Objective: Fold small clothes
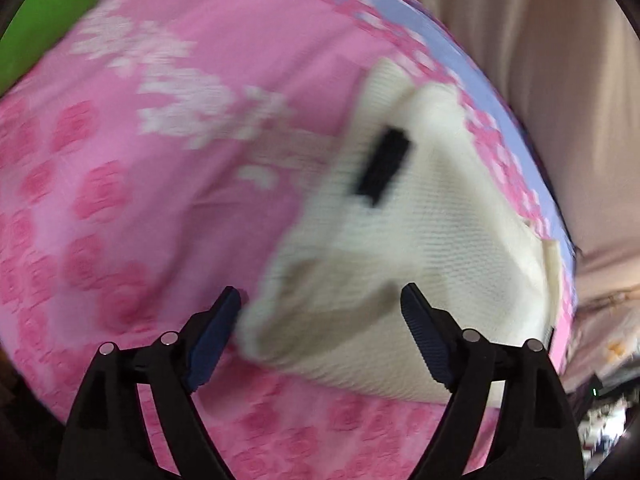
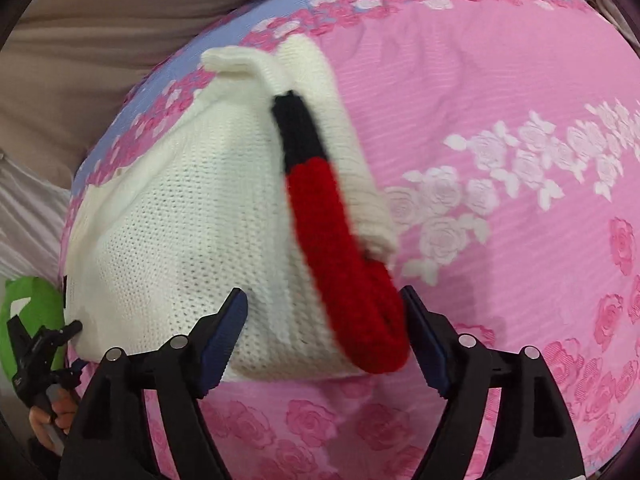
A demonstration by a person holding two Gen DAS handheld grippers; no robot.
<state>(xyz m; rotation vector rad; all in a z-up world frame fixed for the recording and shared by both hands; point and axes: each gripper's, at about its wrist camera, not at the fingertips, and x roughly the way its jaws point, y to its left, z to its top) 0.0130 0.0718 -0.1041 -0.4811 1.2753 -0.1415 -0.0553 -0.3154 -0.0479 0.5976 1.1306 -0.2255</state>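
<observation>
A small cream knit garment (image 2: 188, 232) with a red and black knit band (image 2: 340, 256) lies on a pink rose-patterned bedspread (image 2: 500, 80). My right gripper (image 2: 324, 312) is open, its fingers on either side of the garment's near edge and the red band's end. In the left wrist view the same garment (image 1: 432, 216) shows a black patch (image 1: 384, 168). My left gripper (image 1: 320, 308) is open around a raised fold of its near corner. The left gripper also shows at the far left of the right wrist view (image 2: 44, 340).
A green object (image 1: 48, 12) lies at the bedspread's far left edge. Beige cloth (image 1: 560, 80) hangs beyond the bed. The bedspread has a lilac border (image 2: 280, 4). A hand (image 2: 52, 416) holds the left gripper.
</observation>
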